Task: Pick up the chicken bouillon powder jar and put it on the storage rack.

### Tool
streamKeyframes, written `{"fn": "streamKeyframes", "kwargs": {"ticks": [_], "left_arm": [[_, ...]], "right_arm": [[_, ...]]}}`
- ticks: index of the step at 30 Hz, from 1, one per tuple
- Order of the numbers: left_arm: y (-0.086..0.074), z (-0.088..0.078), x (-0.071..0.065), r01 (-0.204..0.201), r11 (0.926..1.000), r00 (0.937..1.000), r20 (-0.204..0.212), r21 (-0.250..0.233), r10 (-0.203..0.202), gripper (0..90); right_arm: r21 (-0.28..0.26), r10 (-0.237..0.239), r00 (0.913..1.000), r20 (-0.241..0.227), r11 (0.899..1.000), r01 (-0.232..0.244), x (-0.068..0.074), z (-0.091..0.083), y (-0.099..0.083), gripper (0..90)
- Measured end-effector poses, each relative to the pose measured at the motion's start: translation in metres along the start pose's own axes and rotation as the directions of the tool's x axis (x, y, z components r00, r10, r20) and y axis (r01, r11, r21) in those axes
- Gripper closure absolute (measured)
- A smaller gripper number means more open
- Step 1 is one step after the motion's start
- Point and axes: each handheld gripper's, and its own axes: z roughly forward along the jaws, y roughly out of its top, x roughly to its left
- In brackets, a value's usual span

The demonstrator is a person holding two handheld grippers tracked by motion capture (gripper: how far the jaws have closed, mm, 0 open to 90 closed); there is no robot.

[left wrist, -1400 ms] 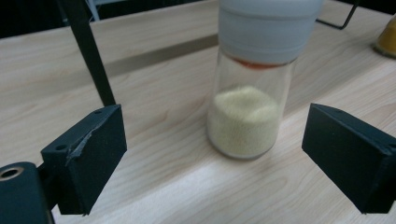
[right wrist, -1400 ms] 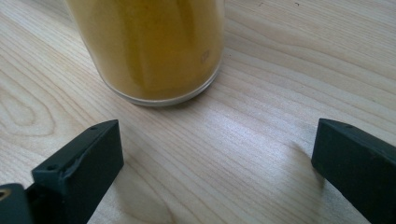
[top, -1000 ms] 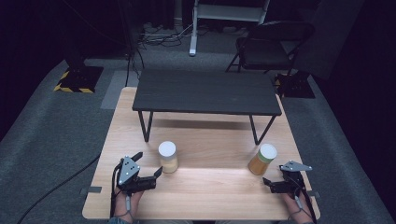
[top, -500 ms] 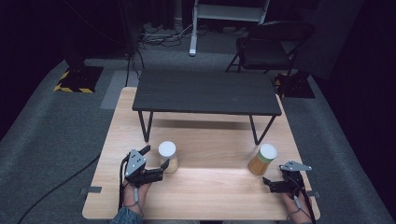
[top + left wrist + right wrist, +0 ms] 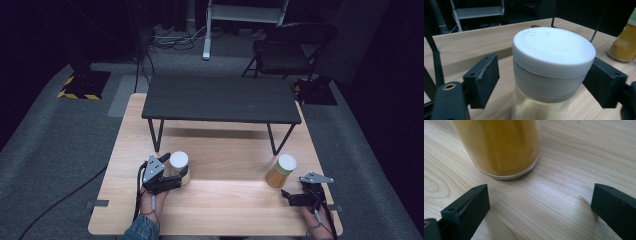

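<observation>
White-lidded jar (image 5: 551,72) w/ pale powder is seen between the jaws of the left hand-held gripper (image 5: 172,172). Those jaws have just been closing; right pad looks about touching the lid, left pad is still apart w/ a gap, so nothing is gripped yet. Just beyond the right hand-held gripper (image 5: 289,196), a jar of yellow powder (image 5: 280,171) is stood on the wooden table (image 5: 225,210), outside the jaws, which are spread wide & released.

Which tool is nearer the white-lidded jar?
Left. The left tool straddles the white-lidded jar, its jaws just closing in; the right tool sits far off by the yellow jar.
</observation>
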Motion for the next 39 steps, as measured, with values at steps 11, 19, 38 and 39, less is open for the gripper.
{"fn": "streamKeyframes", "kwargs": {"ticks": [11, 19, 38, 39], "left_arm": [[0.009, 0.004, -0.005, -0.027, 0.9988, 0.9996, -0.002, 0.041, 0.027, 33.5], [0.026, 0.002, -0.018, -0.05, 0.9949, 0.9983, -0.027, 0.088, 0.052, 33.4], [0.096, -0.003, -0.031, -0.07, 0.997, 0.9975, 0.011, 0.032, 0.07, 33.3], [0.096, -0.003, -0.031, -0.07, 0.997, 0.9975, 0.011, 0.032, 0.07, 33.3]], "right_arm": [[0.0, 0.001, 1.0, 0.001, 1.0, -0.001, 0.0, 0.0, 0.0, 1.9], [0.0, 0.005, 1.0, 0.004, 1.0, -0.005, 0.001, 0.0, 0.0, 1.9], [0.001, 0.003, 1.0, 0.001, 1.0, -0.003, 0.0, 0.001, 0.001, 1.9], [0.0, 0.003, 1.0, 0.001, 1.0, -0.003, 0.0, 0.001, 0.001, 1.9]]}}
